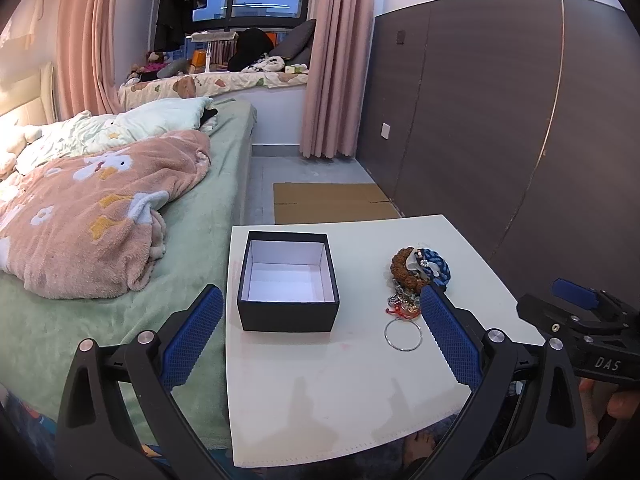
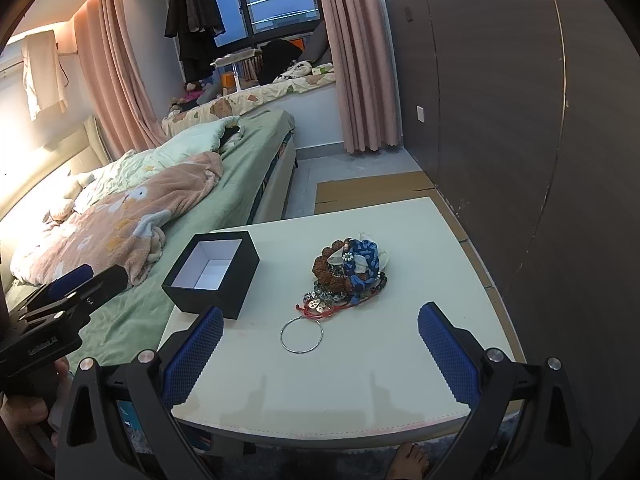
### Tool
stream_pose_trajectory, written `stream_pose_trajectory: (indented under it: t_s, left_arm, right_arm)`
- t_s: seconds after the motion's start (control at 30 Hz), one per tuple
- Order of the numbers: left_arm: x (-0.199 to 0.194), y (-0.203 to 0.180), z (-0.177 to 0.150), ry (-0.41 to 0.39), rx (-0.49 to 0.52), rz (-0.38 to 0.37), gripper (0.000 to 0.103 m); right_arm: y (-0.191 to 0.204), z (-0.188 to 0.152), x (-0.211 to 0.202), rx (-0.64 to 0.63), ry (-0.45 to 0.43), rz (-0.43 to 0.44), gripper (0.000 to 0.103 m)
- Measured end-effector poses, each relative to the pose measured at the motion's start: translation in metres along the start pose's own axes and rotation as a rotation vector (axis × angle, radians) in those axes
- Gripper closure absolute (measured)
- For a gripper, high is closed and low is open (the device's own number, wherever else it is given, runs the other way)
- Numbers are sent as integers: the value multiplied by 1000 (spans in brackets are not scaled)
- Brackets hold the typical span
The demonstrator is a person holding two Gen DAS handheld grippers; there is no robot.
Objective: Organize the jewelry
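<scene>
The jewelry pile sits on the white surface, right of centre: a brown beaded bracelet, a blue braided bracelet, dark bead strands, small metal charms and a red cord all tangled together. A thin silver hoop lies flat at the near edge of the heap, touching the red cord (whether tied to it I cannot tell).

To the left stands the open black box, white inside and with nothing in it, near the surface edge beside the bed.

These pieces look light and limp, and lifting one will likely drag others along. The braided and beaded bracelets are thick and should grip well on their outer rims. The hoop is stiff, smooth and lies flush, so it may slip; pinching across its wire where it meets the cord seems safest.

The right tongs hang spread wide over the near surface, holding nothing. The left tongs are likewise apart, holding nothing, straddling box and hoop.
</scene>
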State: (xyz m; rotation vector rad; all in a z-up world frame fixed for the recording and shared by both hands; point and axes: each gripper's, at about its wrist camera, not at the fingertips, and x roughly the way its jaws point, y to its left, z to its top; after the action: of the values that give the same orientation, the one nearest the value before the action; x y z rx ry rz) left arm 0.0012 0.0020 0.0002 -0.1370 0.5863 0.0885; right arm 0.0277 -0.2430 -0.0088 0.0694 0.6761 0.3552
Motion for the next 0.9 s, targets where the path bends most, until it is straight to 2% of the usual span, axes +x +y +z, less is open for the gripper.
stream_pose_trajectory:
  t_s: [0.9]
  left_arm:
    - [2,-2,6,-7,-11,-27,5]
  right_arm:
    - [-11,4,7,47,-2,5,7]
